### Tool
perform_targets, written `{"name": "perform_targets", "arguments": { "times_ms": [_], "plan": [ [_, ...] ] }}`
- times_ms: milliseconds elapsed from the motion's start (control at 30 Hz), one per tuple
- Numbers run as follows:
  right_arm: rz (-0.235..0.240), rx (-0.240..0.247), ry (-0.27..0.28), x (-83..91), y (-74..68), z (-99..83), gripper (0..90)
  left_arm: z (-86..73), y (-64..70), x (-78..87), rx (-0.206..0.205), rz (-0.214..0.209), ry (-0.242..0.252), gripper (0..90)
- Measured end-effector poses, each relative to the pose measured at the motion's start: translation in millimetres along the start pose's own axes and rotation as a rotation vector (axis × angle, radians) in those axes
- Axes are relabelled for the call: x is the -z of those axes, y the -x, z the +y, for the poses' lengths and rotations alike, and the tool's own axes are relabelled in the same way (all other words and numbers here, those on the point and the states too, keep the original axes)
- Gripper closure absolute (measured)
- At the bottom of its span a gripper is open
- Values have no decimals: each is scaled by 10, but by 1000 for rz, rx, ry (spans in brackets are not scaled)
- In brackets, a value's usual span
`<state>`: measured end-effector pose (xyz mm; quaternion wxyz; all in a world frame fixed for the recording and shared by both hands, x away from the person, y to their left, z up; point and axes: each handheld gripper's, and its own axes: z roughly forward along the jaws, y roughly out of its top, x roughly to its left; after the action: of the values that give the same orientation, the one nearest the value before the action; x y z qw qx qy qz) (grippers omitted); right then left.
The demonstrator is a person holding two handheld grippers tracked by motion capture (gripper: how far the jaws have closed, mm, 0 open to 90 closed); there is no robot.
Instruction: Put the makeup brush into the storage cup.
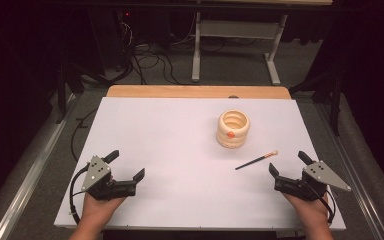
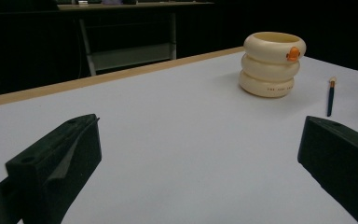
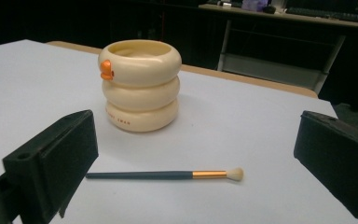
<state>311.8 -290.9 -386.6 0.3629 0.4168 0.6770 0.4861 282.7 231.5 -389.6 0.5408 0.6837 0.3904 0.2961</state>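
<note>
Brush point(image 3: 164, 175), slim, dark blue-grey handle with a gold ferrule and a pale tuft: lies flat on the white counter point(image 1: 180, 150), apart from everything, tuft end toward the far right, just in front of the holder and nearest the right gripper point(image 1: 286, 167). Holder point(image 1: 233, 129), cream, formed as three stacked rings with a small orange beak on the side (a duck or swan motif, with small lettering on the bottom ring too fine to read): stands upright right of centre, mouth open upward, apparently empty, so probably the place the brush is meant to go. Right gripper: held low at the near right edge of the counter, released, jaws spread wide with nothing between them; in the right gripper view the brush lies crosswise between the two jaws, which suggests the gripper is lined up to come forward and close on the handle. Left gripper point(image 1: 127, 165): held at the near left edge, well apart from brush and holder, likewise released and empty, jaws wide; its position reads as parked, free to steady the holder if needed. Judgement: the pick has not begun; a thin, round handle lying flat may roll or slip when pinched.
</note>
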Motion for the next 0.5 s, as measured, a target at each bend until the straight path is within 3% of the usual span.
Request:
{"name": "perform_targets", "arguments": {
  "times_ms": [500],
  "plan": [
    [-11,17,-87,-67,-17,-38,8,-5,-16,8,18,-1,15,6]
  ]
}}
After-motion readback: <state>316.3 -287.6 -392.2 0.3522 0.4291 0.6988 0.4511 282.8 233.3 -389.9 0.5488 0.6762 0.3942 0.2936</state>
